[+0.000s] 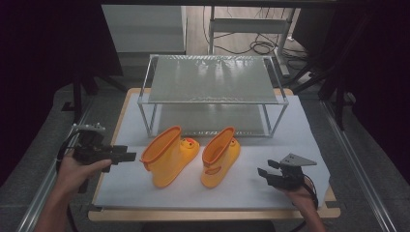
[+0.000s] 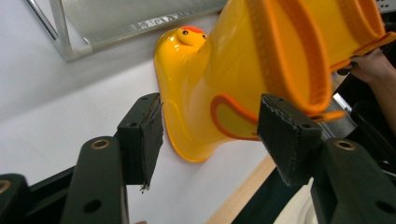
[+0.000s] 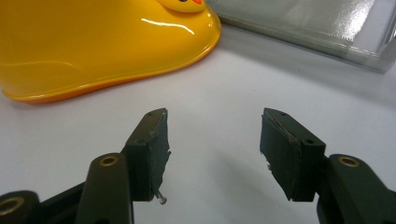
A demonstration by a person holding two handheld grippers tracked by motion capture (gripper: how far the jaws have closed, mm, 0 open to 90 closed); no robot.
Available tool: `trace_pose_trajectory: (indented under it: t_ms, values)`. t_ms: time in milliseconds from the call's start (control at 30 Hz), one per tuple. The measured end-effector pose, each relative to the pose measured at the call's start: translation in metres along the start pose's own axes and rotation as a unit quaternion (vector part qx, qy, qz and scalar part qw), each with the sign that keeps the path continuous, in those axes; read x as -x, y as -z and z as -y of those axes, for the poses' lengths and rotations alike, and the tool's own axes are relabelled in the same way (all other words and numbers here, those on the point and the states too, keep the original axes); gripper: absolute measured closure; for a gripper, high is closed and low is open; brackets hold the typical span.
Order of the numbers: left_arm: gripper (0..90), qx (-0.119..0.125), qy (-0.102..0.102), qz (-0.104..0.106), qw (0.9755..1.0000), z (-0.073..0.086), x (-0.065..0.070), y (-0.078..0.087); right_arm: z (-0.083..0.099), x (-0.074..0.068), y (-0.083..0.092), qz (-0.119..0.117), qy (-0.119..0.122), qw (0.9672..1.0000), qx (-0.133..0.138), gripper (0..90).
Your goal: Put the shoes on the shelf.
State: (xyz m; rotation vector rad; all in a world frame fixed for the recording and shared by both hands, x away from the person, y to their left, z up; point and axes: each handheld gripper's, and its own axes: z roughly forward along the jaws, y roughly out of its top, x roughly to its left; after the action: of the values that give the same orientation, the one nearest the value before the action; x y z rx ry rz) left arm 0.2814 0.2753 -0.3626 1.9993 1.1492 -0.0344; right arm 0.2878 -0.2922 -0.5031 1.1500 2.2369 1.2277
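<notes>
Two yellow rubber boots with orange rims and duck faces on the toes stand side by side on a white mat. The left boot has my left gripper just left of its rim, open and holding nothing. In the left gripper view that boot looms large just beyond the open gripper, its orange rim above the right jaw. The right boot stands left of my right gripper, which is open. In the right gripper view the gripper hovers over bare mat, the boot at upper left.
A two-shelf metal rack stands behind the boots at the back of the mat; its lower shelf shows in the right gripper view. The wooden table edge runs along the front. Cables lie on the floor beyond the table.
</notes>
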Motion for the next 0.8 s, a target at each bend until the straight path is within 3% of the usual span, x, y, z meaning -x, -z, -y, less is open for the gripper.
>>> trace_pose_trajectory:
  t_ms: [133, 300, 467, 667, 800]
  values:
    - [42.2, -0.003, -0.008, 0.000, 1.0000, -0.014, 0.008, 0.008, 0.000, 0.000, -0.002, 0.000, 0.002, 1.0000, -0.005, 41.9]
    - [42.3, -0.003, -0.012, 0.025, 0.9996, -0.033, 0.016, 0.013, 0.000, 0.000, -0.004, -0.004, 0.005, 0.9999, -0.013, 42.7]
    - [42.7, -0.017, -0.027, 0.032, 0.9990, -0.051, 0.027, 0.012, 0.001, 0.000, -0.005, -0.003, 0.006, 0.9998, -0.020, 42.7]
    - [44.5, -0.015, -0.044, 0.043, 0.9980, -0.071, 0.041, 0.007, 0.001, 0.000, -0.005, -0.005, 0.009, 0.9998, -0.019, 42.6]
    - [45.8, -0.018, -0.053, 0.035, 0.9978, -0.082, 0.050, 0.001, 0.001, 0.000, -0.004, -0.004, 0.007, 0.9998, -0.019, 42.6]
